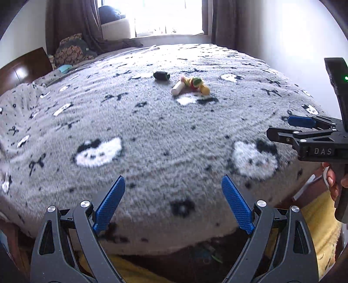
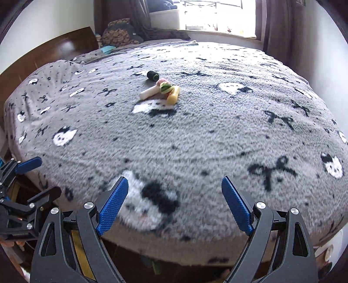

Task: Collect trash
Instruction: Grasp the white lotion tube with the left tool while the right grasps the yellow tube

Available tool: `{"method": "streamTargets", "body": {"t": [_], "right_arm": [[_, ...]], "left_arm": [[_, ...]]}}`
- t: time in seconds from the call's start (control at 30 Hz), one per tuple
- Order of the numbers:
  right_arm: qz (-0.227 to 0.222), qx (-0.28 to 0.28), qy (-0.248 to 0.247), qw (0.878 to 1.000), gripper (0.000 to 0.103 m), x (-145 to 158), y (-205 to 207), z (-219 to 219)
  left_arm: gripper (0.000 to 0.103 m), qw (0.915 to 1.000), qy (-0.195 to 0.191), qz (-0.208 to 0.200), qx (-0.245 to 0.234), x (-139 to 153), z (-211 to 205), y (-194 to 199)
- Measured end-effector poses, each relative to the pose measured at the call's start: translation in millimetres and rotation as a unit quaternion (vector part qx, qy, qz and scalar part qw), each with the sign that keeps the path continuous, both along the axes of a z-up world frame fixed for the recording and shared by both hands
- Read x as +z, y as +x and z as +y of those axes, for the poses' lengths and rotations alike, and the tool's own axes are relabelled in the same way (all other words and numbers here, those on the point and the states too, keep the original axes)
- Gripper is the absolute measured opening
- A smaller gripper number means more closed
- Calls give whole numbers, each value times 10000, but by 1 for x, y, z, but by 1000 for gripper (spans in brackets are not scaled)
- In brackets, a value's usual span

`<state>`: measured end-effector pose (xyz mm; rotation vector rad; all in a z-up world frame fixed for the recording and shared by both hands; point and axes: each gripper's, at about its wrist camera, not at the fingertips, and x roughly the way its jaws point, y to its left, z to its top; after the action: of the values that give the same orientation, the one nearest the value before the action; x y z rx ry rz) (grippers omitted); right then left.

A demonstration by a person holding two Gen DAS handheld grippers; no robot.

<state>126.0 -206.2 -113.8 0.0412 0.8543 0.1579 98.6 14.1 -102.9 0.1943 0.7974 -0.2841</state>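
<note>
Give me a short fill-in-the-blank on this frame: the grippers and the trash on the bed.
1. Both the left gripper and the right gripper are ____, holding nothing.
2. The small pile of trash lies on a grey ____.
3. The dark round item sits on the ____ side of the pile, toward the window.

Missing words: open; blanket; far

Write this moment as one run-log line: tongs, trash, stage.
left tongs: open, empty | right tongs: open, empty | trash: mid-blanket, untouched | stage: approach
</note>
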Motion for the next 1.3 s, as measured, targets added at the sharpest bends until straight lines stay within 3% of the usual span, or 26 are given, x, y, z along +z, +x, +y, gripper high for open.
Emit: {"method": "streamTargets", "body": {"t": [0.43,0.77,0.97,1.03,1.17,1.3], "right_arm": [[322,-106,57,9994,87,-21,132,14],[330,34,-50,9994,65,-31,197,26],[304,204,-31,9993,37,-31,209,12],[280,205,-11,9994,22,-30,211,5],[262,185,-10,9995,22,-29,214,-11],[248,197,-116,9994,22,-27,209,-23]], "left_arm": [[85,9992,-41,386,16,-22,-9,105],[85,9988,-67,487,-84,-35,-26,155],[85,9988,-5,480,-59,-39,-44,185],[85,9989,-2,468,-56,-39,-50,196],[83,9990,-22,446,-69,-38,-64,219],[72,9985,-40,526,-116,-40,-76,240]]}}
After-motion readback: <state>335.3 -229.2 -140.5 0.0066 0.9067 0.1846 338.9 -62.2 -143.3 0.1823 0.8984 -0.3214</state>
